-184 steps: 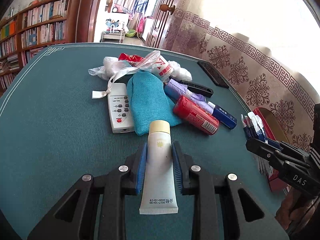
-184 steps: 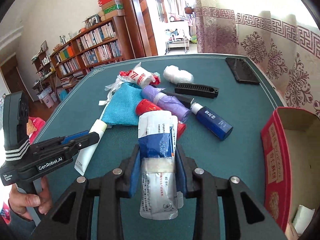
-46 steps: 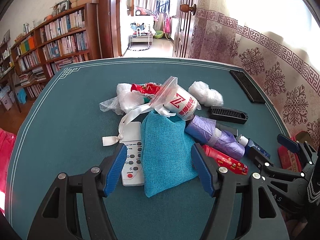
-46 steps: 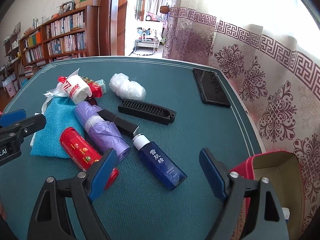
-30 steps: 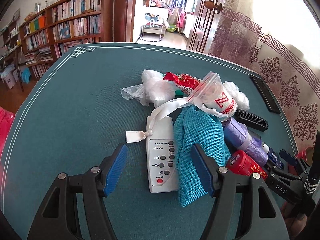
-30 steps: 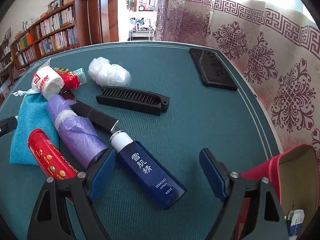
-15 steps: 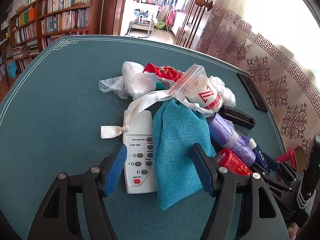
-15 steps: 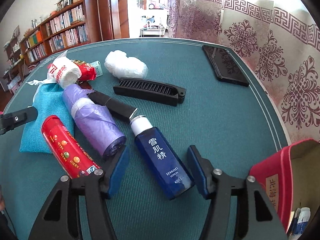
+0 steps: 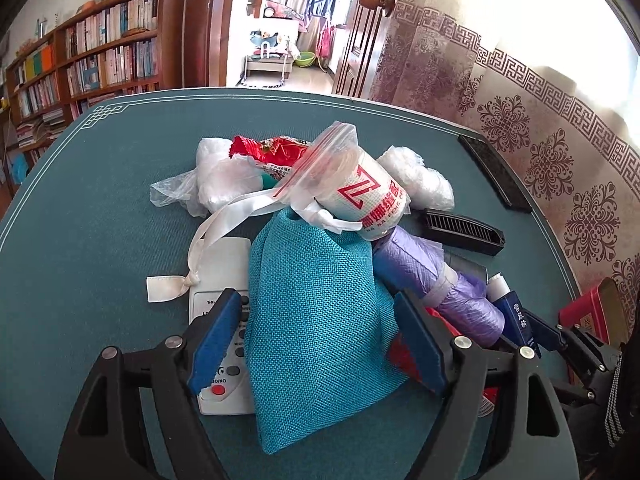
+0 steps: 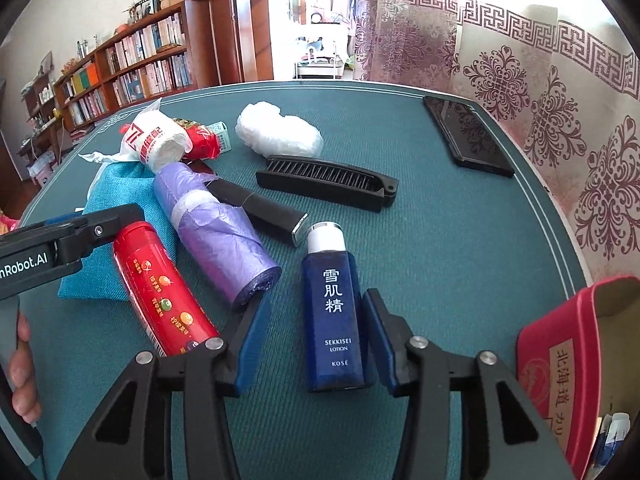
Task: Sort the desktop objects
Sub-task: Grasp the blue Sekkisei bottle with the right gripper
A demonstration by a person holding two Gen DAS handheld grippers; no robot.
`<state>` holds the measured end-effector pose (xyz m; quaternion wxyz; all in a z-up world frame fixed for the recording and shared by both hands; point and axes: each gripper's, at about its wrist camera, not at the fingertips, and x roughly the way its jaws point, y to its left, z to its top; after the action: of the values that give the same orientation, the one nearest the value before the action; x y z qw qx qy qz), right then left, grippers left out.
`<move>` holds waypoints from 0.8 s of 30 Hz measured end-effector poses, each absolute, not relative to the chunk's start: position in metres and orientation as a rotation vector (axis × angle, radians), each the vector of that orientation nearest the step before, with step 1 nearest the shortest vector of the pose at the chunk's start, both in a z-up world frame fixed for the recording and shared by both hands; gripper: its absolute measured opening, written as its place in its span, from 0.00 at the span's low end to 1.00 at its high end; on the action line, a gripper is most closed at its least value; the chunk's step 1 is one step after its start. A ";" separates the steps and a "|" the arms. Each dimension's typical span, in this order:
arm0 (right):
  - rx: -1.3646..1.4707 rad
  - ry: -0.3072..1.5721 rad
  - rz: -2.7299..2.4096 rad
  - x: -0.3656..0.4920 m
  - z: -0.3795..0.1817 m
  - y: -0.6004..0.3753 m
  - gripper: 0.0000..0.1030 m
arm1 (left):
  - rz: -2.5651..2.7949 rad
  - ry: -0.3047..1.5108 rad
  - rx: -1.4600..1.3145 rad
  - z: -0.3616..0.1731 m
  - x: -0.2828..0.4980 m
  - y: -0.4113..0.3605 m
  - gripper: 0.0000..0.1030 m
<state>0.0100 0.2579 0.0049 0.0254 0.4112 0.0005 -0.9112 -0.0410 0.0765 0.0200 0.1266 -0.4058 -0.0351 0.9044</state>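
Right tool [image 10: 314,342] closing around blue lotion bottle [image 10: 334,312] lying on worktop [image 10: 460,248] (right pad touching, left pad gapped). Left tool [image 9: 316,344] opening, straddling teal pouch [image 9: 316,320], pads clear.

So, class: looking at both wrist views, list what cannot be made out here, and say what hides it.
- White remote, left wrist view: most buttons hidden by the teal pouch and the left hand-held gripper.
- Red box, right wrist view: contents cut off by the picture's edge.
- Black flat item: phone or case, cannot tell.
- Books on the shelves: titles too small.
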 end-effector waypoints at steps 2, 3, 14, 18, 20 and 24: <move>1.267 -0.007 -2.818 0.010 0.005 0.258 0.50 | 2.662 -0.059 -1.172 0.022 -0.039 0.077 0.49; 1.266 -0.008 -2.820 0.011 0.005 0.258 0.50 | 2.669 -0.052 -1.166 0.023 -0.038 0.077 0.34; 1.235 -0.066 -2.879 0.016 0.008 0.264 0.31 | 2.679 -0.016 -1.022 0.044 -0.006 0.079 0.10; 1.231 -0.070 -2.875 0.016 0.007 0.265 0.31 | 2.675 0.027 -1.018 0.046 0.000 0.090 0.10; 1.231 -0.069 -2.872 0.016 0.006 0.265 0.31 | 2.695 0.075 -1.023 0.045 0.000 0.094 0.10; 1.238 -0.085 -2.858 0.016 0.004 0.266 0.31 | 2.712 0.130 -1.074 0.038 -0.005 0.100 0.25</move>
<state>0.0155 0.2663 0.0044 0.0130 0.3972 -0.0272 -0.9172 -0.0047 0.1005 0.0383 0.1108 -0.3655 0.0443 0.9231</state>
